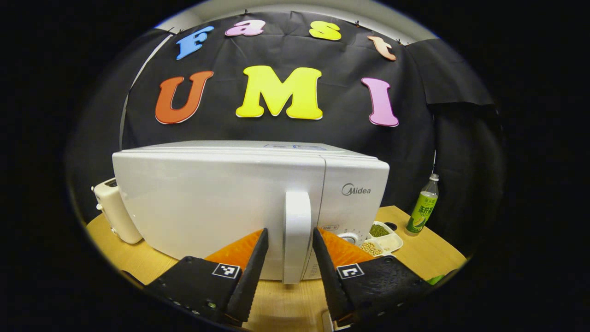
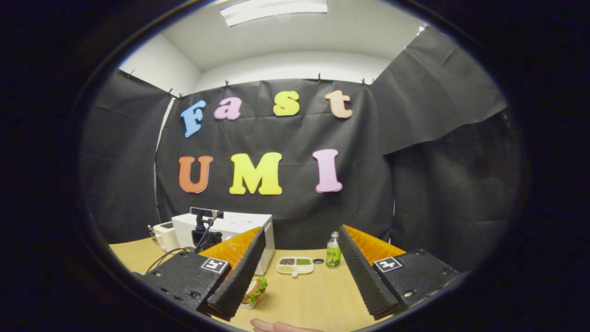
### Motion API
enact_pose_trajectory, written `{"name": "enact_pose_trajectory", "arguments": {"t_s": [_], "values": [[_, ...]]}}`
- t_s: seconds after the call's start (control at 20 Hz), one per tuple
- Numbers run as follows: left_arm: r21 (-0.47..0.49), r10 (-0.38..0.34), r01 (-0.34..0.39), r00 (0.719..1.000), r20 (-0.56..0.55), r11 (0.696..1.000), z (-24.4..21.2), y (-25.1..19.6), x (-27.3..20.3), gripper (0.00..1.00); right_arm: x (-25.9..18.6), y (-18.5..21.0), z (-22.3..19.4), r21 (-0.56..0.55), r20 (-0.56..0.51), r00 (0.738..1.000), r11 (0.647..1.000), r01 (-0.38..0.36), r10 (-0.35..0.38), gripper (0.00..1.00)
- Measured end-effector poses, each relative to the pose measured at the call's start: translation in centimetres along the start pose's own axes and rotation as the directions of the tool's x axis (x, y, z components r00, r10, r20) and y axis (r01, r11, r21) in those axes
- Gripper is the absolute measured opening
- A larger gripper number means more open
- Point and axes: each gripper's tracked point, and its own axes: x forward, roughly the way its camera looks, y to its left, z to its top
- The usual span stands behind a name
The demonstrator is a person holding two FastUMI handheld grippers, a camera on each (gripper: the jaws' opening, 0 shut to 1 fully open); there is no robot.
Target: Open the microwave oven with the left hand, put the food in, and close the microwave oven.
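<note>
Left gripper view: left gripper (image 1: 289,240) at lower centre, fingers spread either side of the vertical door handle (image 1: 296,235), narrow gaps visible, not pressing. Microwave oven (image 1: 207,203) fills mid-frame, door closed, on wooden table (image 1: 428,253). Toaster (image 1: 115,210) at left; bottle (image 1: 423,207) and divided tray of beans (image 1: 385,237) at right.
Right gripper view: right gripper (image 2: 299,258) at bottom, fingers wide apart, holding nothing. Food, a sandwich (image 2: 255,290), lies on the table at lower centre-left, partly behind one finger. A hand (image 2: 276,326) at bottom edge.
</note>
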Motion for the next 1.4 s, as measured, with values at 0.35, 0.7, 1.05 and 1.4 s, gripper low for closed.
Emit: {"name": "enact_pose_trajectory", "arguments": {"t_s": [0.35,0.7,1.05,1.4], "values": [[0.034,-0.035,0.035,0.999,0.016,0.999,-0.3,-0.7,-0.2,0.19,-0.5,-0.3,-0.7,0.024,-0.013,1.000,1.000,-0.016,0.016,0.92],[0.025,-0.053,0.052,0.997,0.052,0.998,-0.2,-0.9,-0.6,0.08,-1.2,-1.7,-0.8,-0.006,-0.005,1.000,1.000,0.005,-0.005,0.92],[0.013,-0.075,0.075,0.997,0.027,0.997,-0.6,-0.9,-1.5,0.08,-1.1,-0.9,-1.3,0.001,-0.022,1.000,1.000,-0.022,0.022,1.00],[0.054,-0.163,0.160,0.985,0.054,0.986,-1.4,0.1,-6.7,0.08,-1.9,-0.8,-1.3,-0.045,-0.038,0.999,0.999,-0.007,0.006,0.91]]}}
